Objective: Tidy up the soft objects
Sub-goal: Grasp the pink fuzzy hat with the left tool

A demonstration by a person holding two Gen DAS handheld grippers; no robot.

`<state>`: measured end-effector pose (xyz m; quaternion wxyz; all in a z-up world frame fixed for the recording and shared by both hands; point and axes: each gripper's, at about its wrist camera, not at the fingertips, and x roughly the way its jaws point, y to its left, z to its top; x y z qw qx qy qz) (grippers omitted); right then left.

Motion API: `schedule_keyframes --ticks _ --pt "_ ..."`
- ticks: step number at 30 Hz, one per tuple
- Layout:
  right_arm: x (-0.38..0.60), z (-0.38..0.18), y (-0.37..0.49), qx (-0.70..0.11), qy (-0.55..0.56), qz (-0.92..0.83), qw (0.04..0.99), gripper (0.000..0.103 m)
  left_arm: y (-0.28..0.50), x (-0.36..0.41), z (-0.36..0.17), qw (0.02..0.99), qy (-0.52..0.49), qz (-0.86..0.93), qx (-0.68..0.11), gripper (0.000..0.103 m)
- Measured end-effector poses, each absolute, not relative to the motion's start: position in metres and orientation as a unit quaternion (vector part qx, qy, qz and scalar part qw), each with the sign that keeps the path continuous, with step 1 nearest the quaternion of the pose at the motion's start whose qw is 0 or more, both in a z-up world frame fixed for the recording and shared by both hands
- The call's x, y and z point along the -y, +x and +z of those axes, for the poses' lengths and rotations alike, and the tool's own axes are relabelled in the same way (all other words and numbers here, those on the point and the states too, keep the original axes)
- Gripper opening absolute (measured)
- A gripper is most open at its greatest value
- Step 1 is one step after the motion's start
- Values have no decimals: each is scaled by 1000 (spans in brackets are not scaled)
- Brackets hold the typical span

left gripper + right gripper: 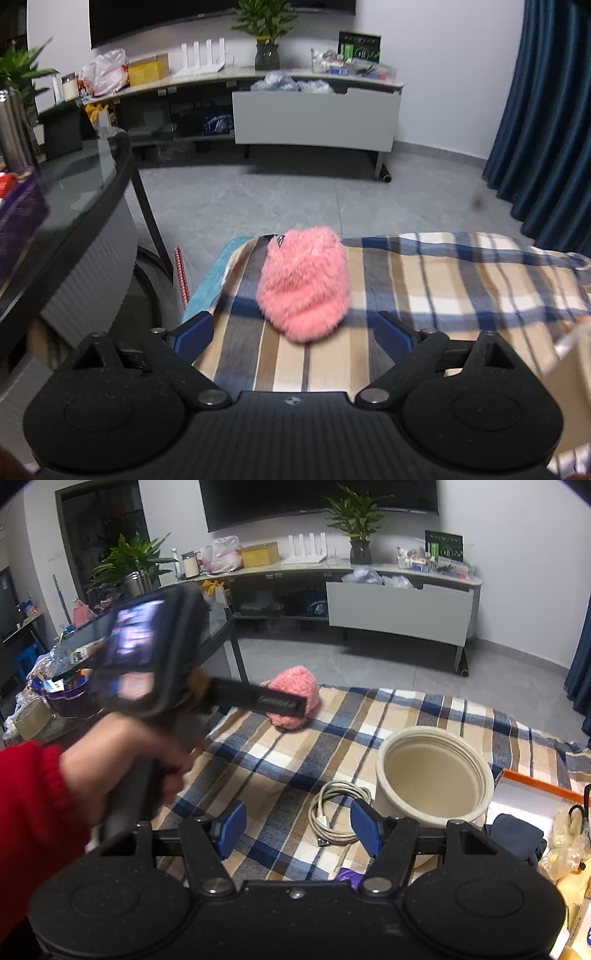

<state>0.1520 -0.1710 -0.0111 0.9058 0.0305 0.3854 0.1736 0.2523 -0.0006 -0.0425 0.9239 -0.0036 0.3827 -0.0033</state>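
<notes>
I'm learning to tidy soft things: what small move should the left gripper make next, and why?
Probably ease the left gripper forward and down: its jaws stand open, and the pink fluffy toy on the plaid blanket lies just ahead, not yet between the pads.

Black tongs [297, 827], blue pads [232, 827], silver pivot screws; red knit sleeve [33, 812].

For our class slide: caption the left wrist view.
Open left hand-held gripper approaches a pink fluffy toy lying on the plaid blanket.
</notes>
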Motion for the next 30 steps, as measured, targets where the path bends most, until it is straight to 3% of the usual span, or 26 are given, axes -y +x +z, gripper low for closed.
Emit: schedule_keyframes --ticks 7,10,11,14,16,18,26,30 --pt "174 -21 168 -396 24 181 900 76 294 4 -60 924 4 9 -382 94" --pt "170 -24 174 -404 17 189 895 76 305 2 -64 922 6 8 -386 73" --pt "168 -25 175 -406 10 191 893 76 307 1 -66 921 0 1 -389 57" --pt "161 -29 180 -414 -6 193 889 75 300 -3 -64 924 3 -10 -382 49" --pt "155 -32 181 -413 -22 195 889 75 287 -3 -59 925 -1 -21 -378 48" --pt "147 -32 182 -415 -43 196 888 65 269 -5 -51 927 -2 -29 -375 48" --pt "114 -33 172 -404 -86 225 883 59 176 -33 -16 931 -49 -21 -362 48" --pt "107 -55 192 -441 -93 197 870 47 150 -44 -13 928 -72 -11 -366 48"
